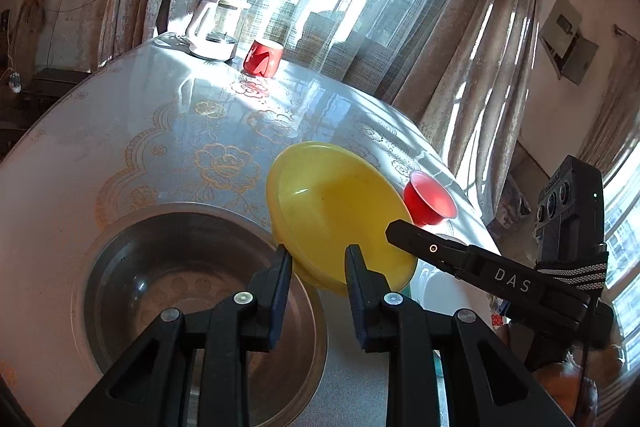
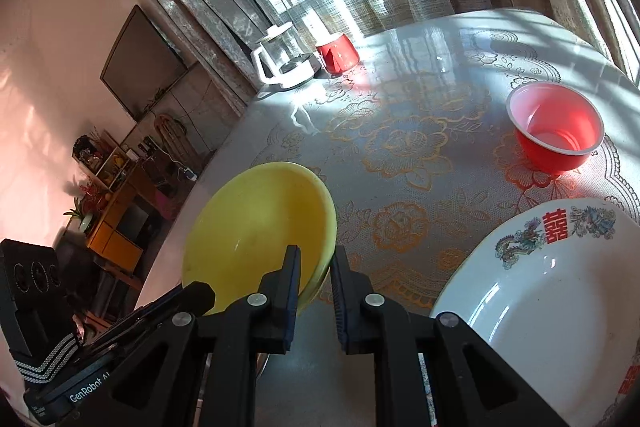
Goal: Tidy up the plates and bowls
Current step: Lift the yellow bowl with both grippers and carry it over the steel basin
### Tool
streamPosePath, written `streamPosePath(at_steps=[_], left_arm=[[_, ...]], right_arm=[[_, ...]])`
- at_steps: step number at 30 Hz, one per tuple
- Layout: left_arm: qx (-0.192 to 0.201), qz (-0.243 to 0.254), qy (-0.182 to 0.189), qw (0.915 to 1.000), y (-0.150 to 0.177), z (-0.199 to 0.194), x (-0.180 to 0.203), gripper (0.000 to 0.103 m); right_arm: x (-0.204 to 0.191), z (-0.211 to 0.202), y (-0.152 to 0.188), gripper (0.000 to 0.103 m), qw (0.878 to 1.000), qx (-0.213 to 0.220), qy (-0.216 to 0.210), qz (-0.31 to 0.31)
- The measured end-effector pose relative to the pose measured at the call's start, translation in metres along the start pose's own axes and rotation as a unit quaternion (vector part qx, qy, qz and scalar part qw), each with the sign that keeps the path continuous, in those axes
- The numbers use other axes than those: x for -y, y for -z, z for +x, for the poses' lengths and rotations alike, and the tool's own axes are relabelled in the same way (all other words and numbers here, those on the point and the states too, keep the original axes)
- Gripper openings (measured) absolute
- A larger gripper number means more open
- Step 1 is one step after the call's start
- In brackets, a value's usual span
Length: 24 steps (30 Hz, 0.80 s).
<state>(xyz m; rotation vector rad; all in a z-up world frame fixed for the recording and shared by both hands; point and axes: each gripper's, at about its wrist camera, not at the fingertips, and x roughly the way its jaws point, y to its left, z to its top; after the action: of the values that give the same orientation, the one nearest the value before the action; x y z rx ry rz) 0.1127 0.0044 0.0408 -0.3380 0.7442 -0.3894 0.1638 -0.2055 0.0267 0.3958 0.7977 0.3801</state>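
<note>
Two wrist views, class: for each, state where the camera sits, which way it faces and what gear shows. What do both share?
Left wrist: on the left gripper, facing down-forward over the table at a yellow bowl and metal basin; the right gripper enters at right.
Right wrist: on the right gripper, pinching the yellow bowl's rim, white plate alongside.
Shared: yellow bowl, red bowl, red cup, kettle, window.

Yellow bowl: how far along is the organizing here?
Done: nothing looks stacked yet. In hand: the yellow bowl, tilted, its rim pinched by the right gripper, with the left gripper astride another part of the rim. Left: the metal basin, white plate and red bowl each sit apart, empty.
</note>
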Motion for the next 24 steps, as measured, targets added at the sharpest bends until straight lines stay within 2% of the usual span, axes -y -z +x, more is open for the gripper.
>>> streamPosePath(at_steps=[11, 24], left_arm=[[0.007, -0.034, -0.019, 0.9992, 0.022, -0.039, -0.038, 0.026], [-0.005, -0.061, -0.047, 0.9970, 0.050, -0.049, -0.067, 0.026]], right_arm=[[-0.039, 0.015, 0.024, 0.015, 0.998, -0.030, -0.045, -0.035], [-0.055, 0.043, 0.052, 0.016, 0.993, -0.082, -0.055, -0.060]])
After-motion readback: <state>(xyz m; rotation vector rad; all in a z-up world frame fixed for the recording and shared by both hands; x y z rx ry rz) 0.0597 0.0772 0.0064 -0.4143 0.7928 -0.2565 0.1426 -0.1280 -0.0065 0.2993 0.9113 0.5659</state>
